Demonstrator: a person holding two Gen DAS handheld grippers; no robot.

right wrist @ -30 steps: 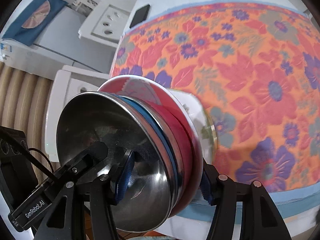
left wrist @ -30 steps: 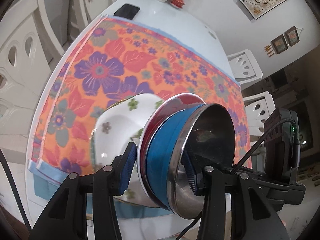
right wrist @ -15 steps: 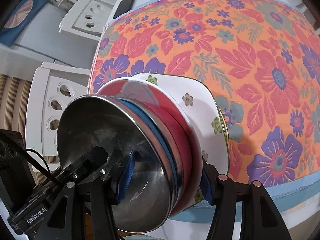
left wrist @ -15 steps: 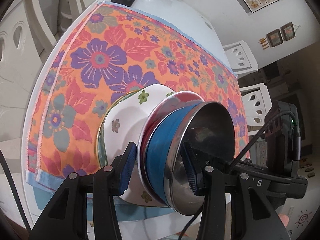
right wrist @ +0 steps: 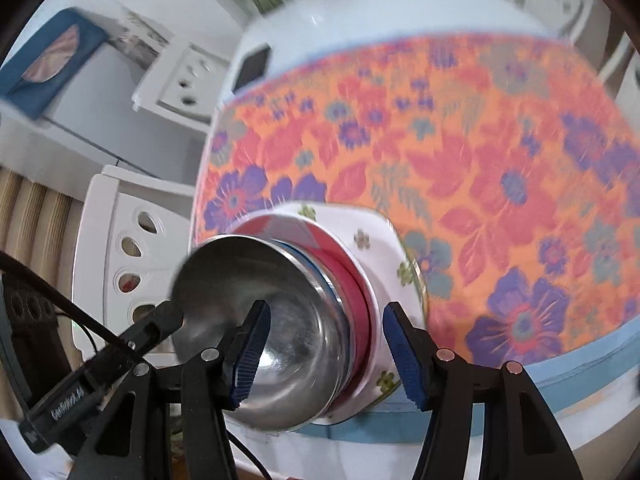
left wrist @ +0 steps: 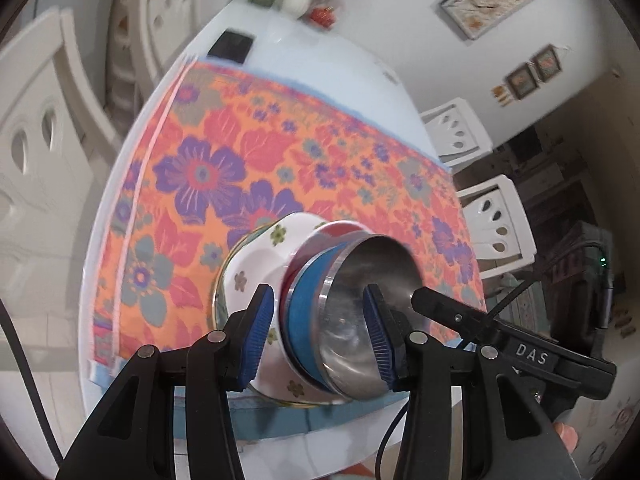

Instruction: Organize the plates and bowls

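On the right tool [left wrist: 520,350], "DAS"; both tools, left tool [left wrist: 318,334] included, wide around stacked bowls [left wrist: 352,308].

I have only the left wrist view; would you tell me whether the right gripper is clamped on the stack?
Observer: No. The right gripper is open, and a gap shows between its outer pad and the red bowl.
Operator: Thank you. What stands past the table on that side?
Observer: A white cabinet with a blue cloth lying on top of it.
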